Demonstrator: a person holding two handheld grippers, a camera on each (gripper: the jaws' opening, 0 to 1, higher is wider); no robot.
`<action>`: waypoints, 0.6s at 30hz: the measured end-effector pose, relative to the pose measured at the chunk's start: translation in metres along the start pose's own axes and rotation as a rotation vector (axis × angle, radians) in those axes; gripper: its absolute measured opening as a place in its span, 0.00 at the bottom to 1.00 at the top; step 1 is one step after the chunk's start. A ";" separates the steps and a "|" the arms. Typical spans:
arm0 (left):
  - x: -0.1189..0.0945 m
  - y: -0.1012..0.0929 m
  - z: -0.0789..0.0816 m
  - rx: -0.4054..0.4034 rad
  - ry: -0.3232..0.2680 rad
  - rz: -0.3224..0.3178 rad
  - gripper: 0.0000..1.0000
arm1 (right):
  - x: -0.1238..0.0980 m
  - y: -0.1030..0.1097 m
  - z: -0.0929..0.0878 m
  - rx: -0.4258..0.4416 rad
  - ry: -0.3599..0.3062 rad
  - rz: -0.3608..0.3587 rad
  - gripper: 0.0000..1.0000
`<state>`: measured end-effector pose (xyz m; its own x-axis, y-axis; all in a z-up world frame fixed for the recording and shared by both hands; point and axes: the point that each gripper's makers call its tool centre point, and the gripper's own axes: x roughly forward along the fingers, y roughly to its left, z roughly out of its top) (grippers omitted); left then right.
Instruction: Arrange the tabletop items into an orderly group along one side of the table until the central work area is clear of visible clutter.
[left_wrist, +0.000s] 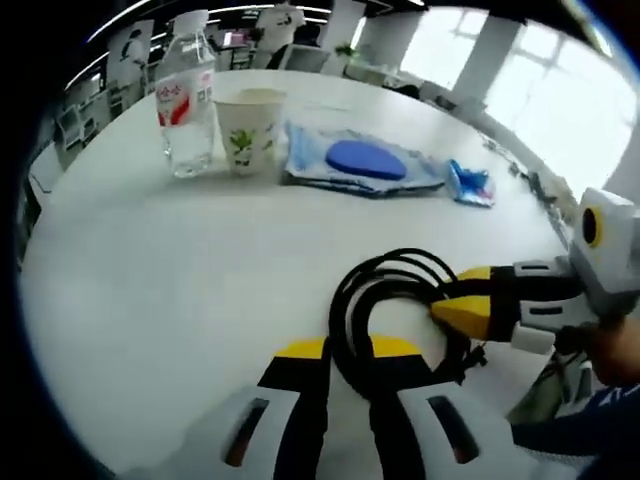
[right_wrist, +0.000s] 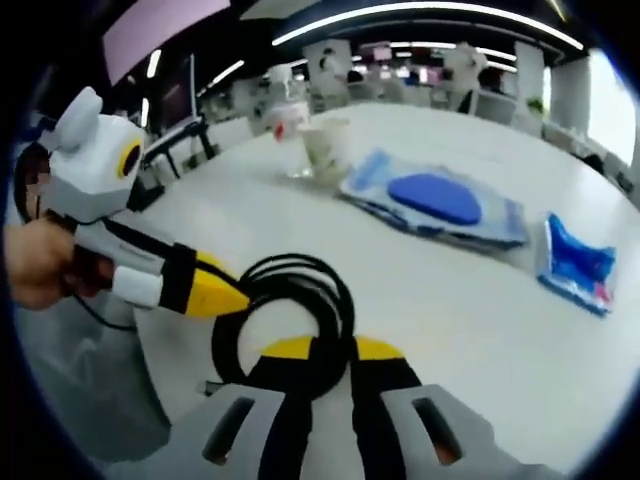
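One coiled black cable (left_wrist: 390, 300) lies on the white counter (left_wrist: 180, 290) near its close edge, and both tongs meet on it. In the left gripper view, the left tongs (left_wrist: 348, 350) have their yellow-tipped jaws drawn close on either side of a strand of the coil, clamped on it. The right tongs (left_wrist: 462, 300) come in from the right of that view and touch the coil's far side with their yellow tips; whether those tips pinch the cable cannot be told there. In the right gripper view, the right tongs (right_wrist: 332, 350) sit with jaws close together over the near loop of the same cable (right_wrist: 290, 310), gripping it, while the left tongs (right_wrist: 215, 292) reach in from the left, held by a person's hand (right_wrist: 40, 262).

Farther across the counter stand the other items, grouped in a loose row toward the far side. There is one clear plastic water bottle (left_wrist: 187, 100) with a red and white label, upright, and just beside it one paper cup (left_wrist: 248, 130) printed with a green plant. Next comes one flat plastic packet (left_wrist: 360, 165) holding a blue oval object, and beyond it, slightly apart, one small blue wrapper (left_wrist: 470, 183). All four lie well apart from the cable.

Office desks and chairs (right_wrist: 470, 100) fill the background.
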<state>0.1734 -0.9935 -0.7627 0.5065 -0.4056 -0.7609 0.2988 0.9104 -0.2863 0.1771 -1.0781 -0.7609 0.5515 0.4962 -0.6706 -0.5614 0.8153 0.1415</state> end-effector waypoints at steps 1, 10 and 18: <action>0.000 -0.001 0.001 0.002 0.001 0.005 0.10 | 0.000 0.000 0.000 0.003 0.001 0.005 0.07; -0.009 -0.008 0.018 -0.018 -0.035 -0.016 0.07 | -0.014 -0.008 0.013 0.077 -0.035 -0.001 0.04; -0.014 -0.025 0.038 0.015 -0.064 -0.044 0.04 | -0.028 -0.021 0.023 0.141 -0.073 -0.034 0.02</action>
<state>0.1896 -1.0133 -0.7224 0.5429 -0.4497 -0.7093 0.3335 0.8906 -0.3094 0.1879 -1.1017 -0.7284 0.6152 0.4838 -0.6225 -0.4521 0.8633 0.2241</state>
